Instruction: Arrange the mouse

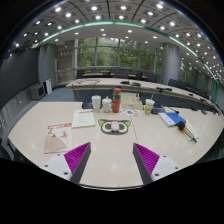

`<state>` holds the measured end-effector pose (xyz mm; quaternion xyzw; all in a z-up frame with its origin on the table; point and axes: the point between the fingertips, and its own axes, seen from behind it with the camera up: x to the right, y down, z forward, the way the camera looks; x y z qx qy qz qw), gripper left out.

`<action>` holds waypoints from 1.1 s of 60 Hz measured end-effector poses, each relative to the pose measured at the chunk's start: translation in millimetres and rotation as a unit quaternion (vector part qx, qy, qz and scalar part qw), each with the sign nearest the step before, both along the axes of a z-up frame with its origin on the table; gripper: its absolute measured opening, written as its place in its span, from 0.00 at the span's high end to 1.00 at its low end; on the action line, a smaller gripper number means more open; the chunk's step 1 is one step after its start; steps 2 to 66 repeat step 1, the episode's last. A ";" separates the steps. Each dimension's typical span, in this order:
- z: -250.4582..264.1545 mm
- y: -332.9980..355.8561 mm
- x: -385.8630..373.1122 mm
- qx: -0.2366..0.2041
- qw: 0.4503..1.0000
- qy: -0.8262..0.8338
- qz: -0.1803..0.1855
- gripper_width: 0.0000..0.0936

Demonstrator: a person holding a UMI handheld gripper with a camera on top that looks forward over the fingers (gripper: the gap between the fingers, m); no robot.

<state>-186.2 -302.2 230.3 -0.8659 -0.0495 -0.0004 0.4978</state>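
**Claw hangs back from the panda mat, mouse not yet made out**

Taking the pale mouse mat with a panda face point(113, 126) as the marker: to its left lie a pink and white leaflet point(57, 128) and a white sheet of paper point(83, 118). Behind the mat stand a white cup point(96, 102) and a red-capped bottle point(116, 100). To its right sits a blue and yellow bundle point(172, 118). The claw point(111, 160) is wide open, holding nothing, well short of the mat on the cream worktop point(110, 150). I cannot pick out the mouse itself. It should be light, hard and smooth; taking it across the flanks seems safest. No writing is readable.
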 end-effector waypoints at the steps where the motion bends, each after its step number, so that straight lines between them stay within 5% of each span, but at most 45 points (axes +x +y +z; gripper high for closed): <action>1: 1.9 -1.0 0.0 0.001 1.000 0.002 0.001 0.09; 66: 1.9 -1.0 0.0 0.001 1.000 0.002 0.001 0.09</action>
